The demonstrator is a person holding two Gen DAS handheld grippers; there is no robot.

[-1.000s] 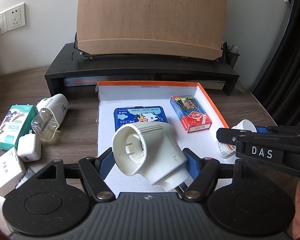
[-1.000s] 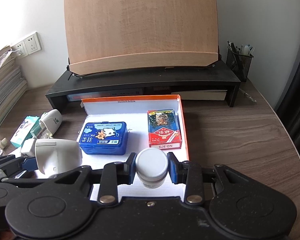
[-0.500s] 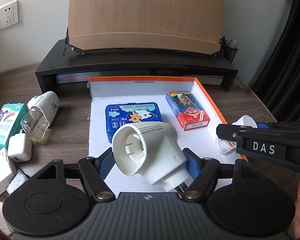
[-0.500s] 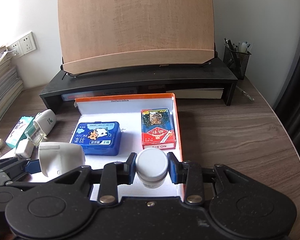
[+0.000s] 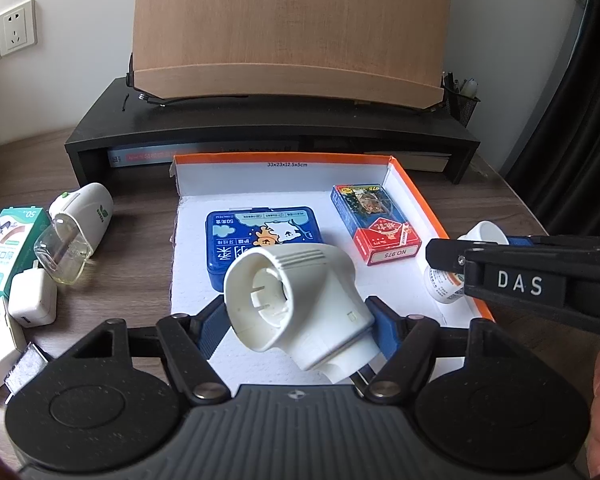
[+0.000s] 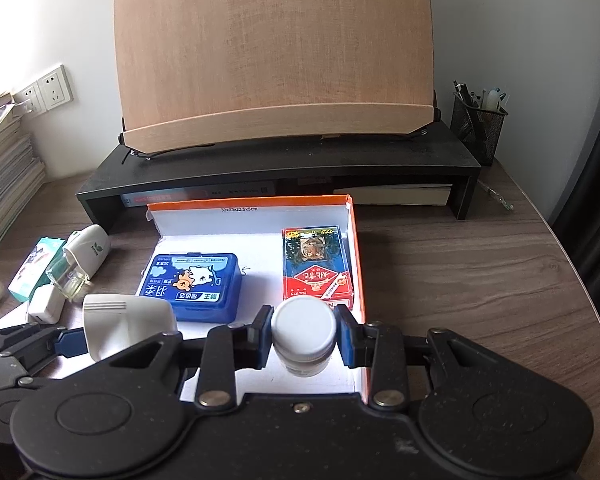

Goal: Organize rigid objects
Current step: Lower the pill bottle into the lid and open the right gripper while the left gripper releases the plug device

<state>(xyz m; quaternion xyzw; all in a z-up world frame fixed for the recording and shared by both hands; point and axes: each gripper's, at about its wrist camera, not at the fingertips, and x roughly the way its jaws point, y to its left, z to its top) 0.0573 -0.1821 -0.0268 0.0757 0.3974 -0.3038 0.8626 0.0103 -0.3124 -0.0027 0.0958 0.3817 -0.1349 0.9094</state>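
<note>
left gripper (image 5: 298,326) clamped on white plastic adapter (image 5: 296,304), right gripper (image 6: 303,336) clamped on white pill bottle (image 6: 304,334), both over orange-rimmed box (image 6: 358,264)

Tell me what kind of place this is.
Most likely a home desk or study corner. A wooden desk carries a black monitor riser, a mesh pen holder sits at the right, and a stack of books stands near wall sockets.
</note>
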